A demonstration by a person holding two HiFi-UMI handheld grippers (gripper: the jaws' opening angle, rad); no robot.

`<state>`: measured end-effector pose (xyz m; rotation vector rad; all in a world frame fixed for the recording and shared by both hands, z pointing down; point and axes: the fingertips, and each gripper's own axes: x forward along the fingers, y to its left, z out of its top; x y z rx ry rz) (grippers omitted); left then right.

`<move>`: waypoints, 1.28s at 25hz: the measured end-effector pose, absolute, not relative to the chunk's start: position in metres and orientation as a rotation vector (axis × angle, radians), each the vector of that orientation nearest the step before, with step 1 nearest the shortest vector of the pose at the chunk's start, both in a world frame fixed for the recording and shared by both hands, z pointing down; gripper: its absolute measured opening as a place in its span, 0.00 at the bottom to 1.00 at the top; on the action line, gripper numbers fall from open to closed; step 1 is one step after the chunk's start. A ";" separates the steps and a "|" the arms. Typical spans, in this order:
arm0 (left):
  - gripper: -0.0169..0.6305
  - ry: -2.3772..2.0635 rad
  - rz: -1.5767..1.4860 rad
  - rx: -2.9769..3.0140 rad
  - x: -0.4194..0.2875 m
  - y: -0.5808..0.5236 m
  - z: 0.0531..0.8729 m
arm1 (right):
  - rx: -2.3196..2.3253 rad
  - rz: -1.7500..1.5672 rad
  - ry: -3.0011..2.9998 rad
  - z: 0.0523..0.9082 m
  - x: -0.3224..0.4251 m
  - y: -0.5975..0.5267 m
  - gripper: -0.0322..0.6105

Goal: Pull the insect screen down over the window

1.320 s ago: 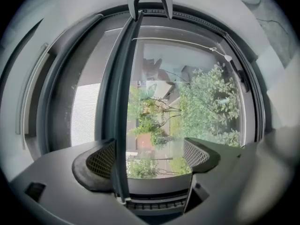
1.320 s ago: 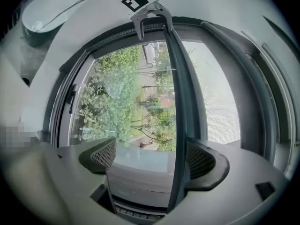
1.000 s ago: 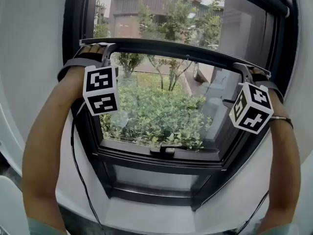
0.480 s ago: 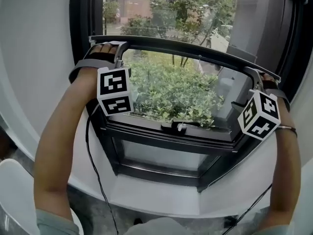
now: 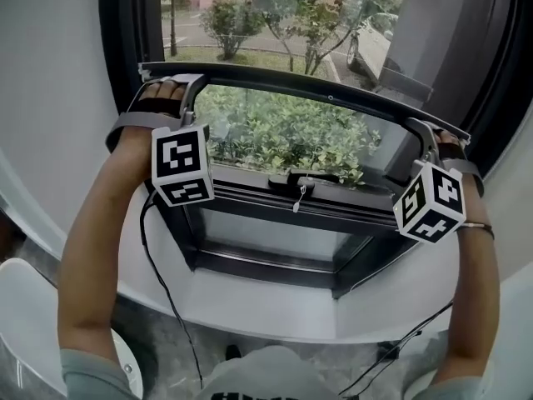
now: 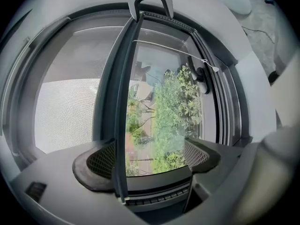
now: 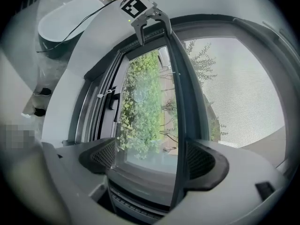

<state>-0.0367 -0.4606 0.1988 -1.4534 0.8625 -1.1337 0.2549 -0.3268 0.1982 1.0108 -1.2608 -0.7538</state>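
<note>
Reaching up to a dark-framed window point(image 5: 125, 23), the person had both tools on the bottom bar point(image 5: 308, 90) of the insect screen point(image 6: 65, 116). That bar lay across the opening partway down, well above the lower frame rail point(image 5: 275, 211). The grey mesh was stretched on its far side, and green shrubs point(image 5: 283, 132) showed in the gap beneath it.

The left hand-held gripper point(image 5: 171, 80) sat at the bar's left end. In its own view the jaws stood wide apart, unclamped, with the bar running between them and lying against the left pad point(image 6: 101, 161); the other pad was clear of it. The right hand-held gripper point(image 5: 433, 132) sat at the bar's right end, its jaws likewise spread. There the bar passed between them close against the right pad point(image 7: 201, 161), with open space toward the left one.

Each tool's marker cube faced the head camera, the left cube point(image 5: 181, 165) near the left frame post and the right cube point(image 5: 429, 202) by the right one. A black cable point(image 5: 158, 273) hung from the left tool across the white sill point(image 5: 275, 315). On the lower frame rail, a dark latch handle point(image 5: 291, 179) sat at the middle with a small pull cord point(image 5: 297, 202) dangling from it
</note>
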 end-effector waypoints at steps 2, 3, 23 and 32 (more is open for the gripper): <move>0.74 0.841 -1.155 -1.467 -0.037 -0.461 0.214 | 1.003 -0.742 -1.272 0.212 0.255 -0.327 0.74; 0.74 0.831 -1.162 -1.473 -0.037 -0.460 0.220 | 1.000 -0.737 -1.277 0.219 0.255 -0.327 0.74; 0.74 0.657 -1.298 -1.577 -0.043 -0.445 0.370 | 0.893 -0.582 -1.376 0.361 0.251 -0.316 0.74; 0.74 0.700 -1.281 -1.523 -0.042 -0.449 0.383 | 0.922 -0.592 -1.366 0.376 0.253 -0.320 0.74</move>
